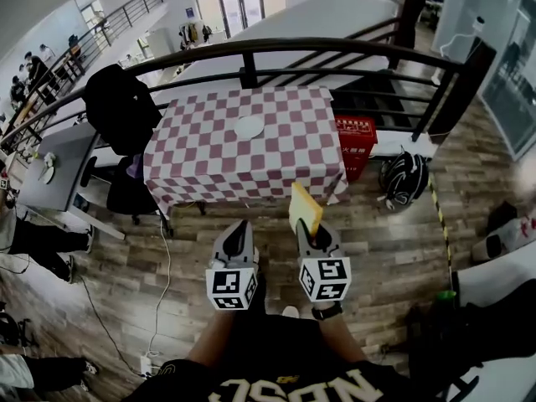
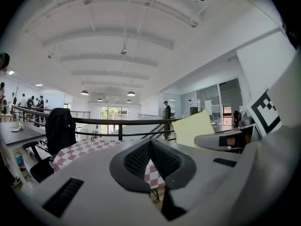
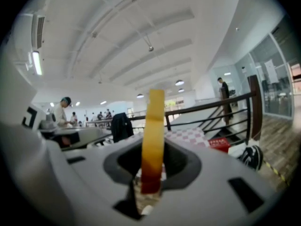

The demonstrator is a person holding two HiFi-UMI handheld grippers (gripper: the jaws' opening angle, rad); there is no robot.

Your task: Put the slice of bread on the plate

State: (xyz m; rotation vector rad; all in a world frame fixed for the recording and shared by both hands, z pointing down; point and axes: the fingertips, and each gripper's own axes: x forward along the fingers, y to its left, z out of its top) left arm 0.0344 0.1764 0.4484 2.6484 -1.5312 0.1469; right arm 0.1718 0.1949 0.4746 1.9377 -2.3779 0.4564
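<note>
The table with a red-and-white checked cloth (image 1: 209, 153) stands ahead of me, by the railing. A small white plate (image 1: 249, 126) lies near its far middle. My right gripper (image 1: 313, 231) is shut on the lower edge of a yellow slice of bread (image 1: 304, 207), which stands upright. It is in the air short of the table's near right corner. In the right gripper view the slice of bread (image 3: 154, 131) rises edge-on between the jaws of the right gripper (image 3: 151, 169). My left gripper (image 1: 239, 228) hovers beside it, shut and empty. The left gripper view shows the left gripper (image 2: 150, 144) with its pads together.
A black railing (image 1: 251, 50) runs behind the table. A chair with a black jacket (image 1: 121, 107) stands at its left, beside a grey desk (image 1: 50, 162). A red box (image 1: 355, 143) and a dark helmet (image 1: 404, 178) lie to the right. A white cable (image 1: 163, 258) crosses the wooden floor.
</note>
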